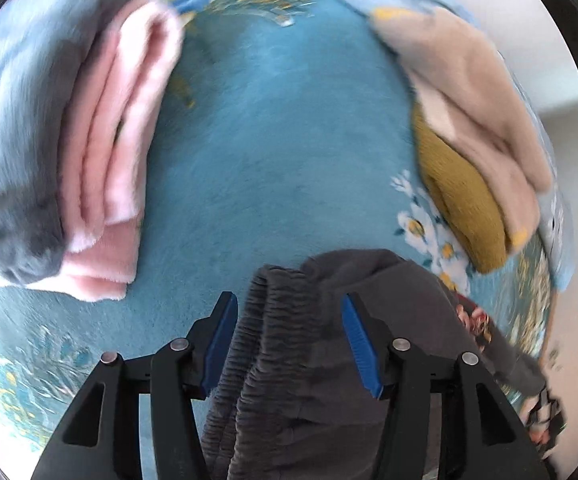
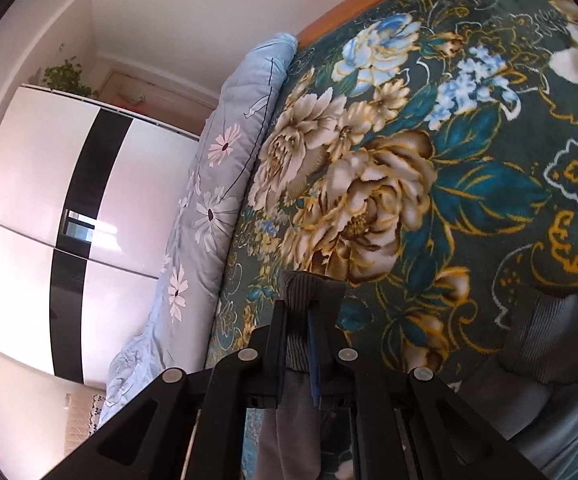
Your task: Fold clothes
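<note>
Dark grey garment (image 1: 321, 344), w/ gathered elastic band, lies bunched on the bed's teal floral blanket (image 1: 257, 140), near edge of left view. Left tool (image 1: 289, 316) is spread wide, blue pads either side of the band, not pinching it. Right tool (image 2: 301, 320) is clenched on a ribbed grey cuff (image 2: 303, 286) of the garment, over the blanket. Folded pink towel (image 1: 117, 152) & grey fleece (image 1: 13, 120) sit far left; beige (image 1: 477, 104) & mustard (image 1: 461, 200) clothes far right. Light blue quilt (image 2: 209, 200) beside blanket; white wardrobe (image 2: 29, 200) beyond.
</note>
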A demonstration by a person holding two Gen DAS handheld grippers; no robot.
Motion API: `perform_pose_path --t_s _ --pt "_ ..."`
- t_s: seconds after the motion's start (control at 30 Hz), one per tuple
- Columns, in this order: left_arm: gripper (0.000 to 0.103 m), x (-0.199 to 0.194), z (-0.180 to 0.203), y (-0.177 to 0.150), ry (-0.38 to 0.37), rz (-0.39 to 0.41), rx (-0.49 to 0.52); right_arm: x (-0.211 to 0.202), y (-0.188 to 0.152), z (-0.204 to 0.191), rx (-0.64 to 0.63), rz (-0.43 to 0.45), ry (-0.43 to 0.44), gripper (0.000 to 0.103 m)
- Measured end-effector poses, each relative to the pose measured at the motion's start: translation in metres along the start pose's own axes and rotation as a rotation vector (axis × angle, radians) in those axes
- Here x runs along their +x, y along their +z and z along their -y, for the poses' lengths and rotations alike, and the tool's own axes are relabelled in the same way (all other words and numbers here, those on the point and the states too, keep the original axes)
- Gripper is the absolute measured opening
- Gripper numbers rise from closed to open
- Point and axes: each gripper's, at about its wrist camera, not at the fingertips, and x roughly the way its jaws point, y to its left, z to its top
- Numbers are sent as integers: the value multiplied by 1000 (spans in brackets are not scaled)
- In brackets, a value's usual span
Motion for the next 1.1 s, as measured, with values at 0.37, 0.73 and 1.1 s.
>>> perform_pose_path --t_s 0.37,0.73,1.1 --pt "49 29 -16 5 -223 -23 -77 6 -1 22 70 -29 -14 10" --pt "8 5 3 1 -201 70 7 14 -2 22 106 -66 36 10" --pt "8 -5 -10 16 -160 103 0 3 13 5 -11 13 4 10"
